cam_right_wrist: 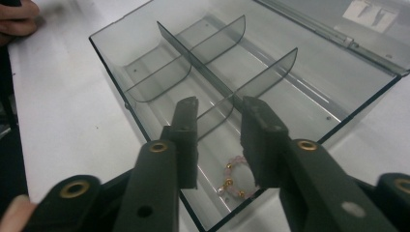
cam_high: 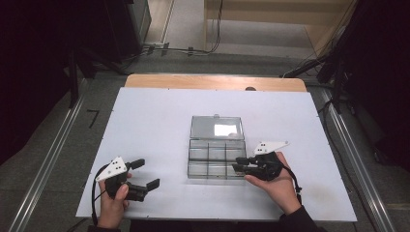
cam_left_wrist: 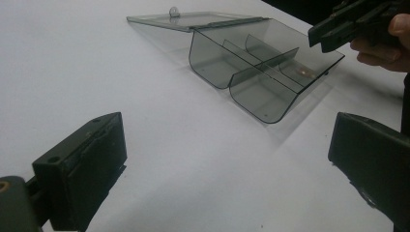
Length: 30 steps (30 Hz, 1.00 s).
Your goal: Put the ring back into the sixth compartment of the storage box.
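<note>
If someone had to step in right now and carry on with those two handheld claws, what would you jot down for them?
Left gripper: open, empty, over the bare white table, apart from the box.
Right gripper: jaws parted, holding nothing, poised over the near right corner of the clear compartment box.
Box lid: open, lying flat behind the box.
Bead bracelet: lies in the corner compartment beneath the right jaws; the other compartments look empty.
Likely left: if the job is packing away, shutting the lid; otherwise lifting the bracelet out.

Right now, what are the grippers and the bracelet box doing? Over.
Left hand-held gripper open, empty, on the table. Right hand-held gripper open above beaded bracelet in clear divided box, lid open. Nothing blocking.
</note>
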Each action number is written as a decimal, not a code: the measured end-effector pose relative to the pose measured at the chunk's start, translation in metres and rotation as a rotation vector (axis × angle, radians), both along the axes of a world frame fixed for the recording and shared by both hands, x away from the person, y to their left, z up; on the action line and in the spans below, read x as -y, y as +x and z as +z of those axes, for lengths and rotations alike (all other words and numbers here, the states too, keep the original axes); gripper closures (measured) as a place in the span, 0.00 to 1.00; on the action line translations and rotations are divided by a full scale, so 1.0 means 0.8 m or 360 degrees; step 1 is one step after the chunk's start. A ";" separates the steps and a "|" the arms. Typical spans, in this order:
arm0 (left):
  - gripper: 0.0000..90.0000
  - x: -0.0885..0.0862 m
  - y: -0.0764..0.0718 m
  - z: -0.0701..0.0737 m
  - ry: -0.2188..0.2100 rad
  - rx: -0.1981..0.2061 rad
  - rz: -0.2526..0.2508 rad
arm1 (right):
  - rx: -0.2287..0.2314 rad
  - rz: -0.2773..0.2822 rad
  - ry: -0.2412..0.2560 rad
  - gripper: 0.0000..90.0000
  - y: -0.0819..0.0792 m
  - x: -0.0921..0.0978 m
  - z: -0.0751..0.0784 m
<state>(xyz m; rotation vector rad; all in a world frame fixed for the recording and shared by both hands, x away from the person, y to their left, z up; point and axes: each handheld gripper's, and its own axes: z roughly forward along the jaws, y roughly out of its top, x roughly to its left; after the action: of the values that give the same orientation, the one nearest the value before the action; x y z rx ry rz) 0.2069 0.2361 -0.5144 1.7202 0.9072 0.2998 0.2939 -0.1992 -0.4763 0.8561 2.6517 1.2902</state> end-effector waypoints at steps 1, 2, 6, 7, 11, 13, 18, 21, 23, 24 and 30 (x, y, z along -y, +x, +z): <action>0.00 0.000 0.000 0.000 0.0000 0.0000 0.0000 | 0.0003 -0.0003 0.0011 0.67 0.000 0.000 0.001; 0.00 0.000 0.000 0.000 -0.0002 0.0000 0.0000 | -0.0001 0.0005 0.0023 0.65 -0.001 0.000 0.002; 0.00 0.000 0.000 0.000 0.0000 0.0001 -0.0002 | 0.0009 0.0057 0.0038 0.57 -0.003 -0.001 0.006; 0.00 0.000 0.001 0.000 0.0002 0.0002 -0.0003 | 0.0011 0.0068 0.0047 0.55 -0.003 -0.002 0.007; 0.00 0.000 0.001 0.000 0.0005 0.0000 -0.0006 | 0.0016 0.0084 0.0060 0.47 -0.004 -0.002 0.009; 0.00 0.000 0.001 0.000 0.0000 0.0002 -0.0005 | 0.0017 0.0077 0.0075 0.42 -0.004 -0.001 0.010; 0.00 0.001 0.000 0.000 0.0004 0.0001 -0.0004 | 0.0018 0.0074 0.0091 0.32 -0.004 0.000 0.013; 0.00 0.001 0.000 0.000 0.0005 0.0001 -0.0005 | 0.0014 0.0078 0.0103 0.25 -0.005 0.000 0.013; 0.00 0.001 0.001 0.000 0.0004 0.0001 -0.0005 | -0.0009 0.0117 0.0122 0.19 -0.005 0.000 0.014; 0.00 0.001 0.001 0.000 0.0004 0.0000 -0.0005 | -0.0008 0.0117 0.0117 0.16 -0.006 -0.002 0.014; 0.00 0.001 0.001 0.000 0.0011 -0.0003 -0.0008 | -0.0025 0.0133 0.0110 0.01 -0.006 -0.003 0.014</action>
<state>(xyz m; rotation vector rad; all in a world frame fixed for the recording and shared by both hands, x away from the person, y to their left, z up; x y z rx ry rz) 0.2077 0.2353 -0.5144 1.7289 0.9039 0.2981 0.2894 -0.1971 -0.4648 0.7744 2.6965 1.4072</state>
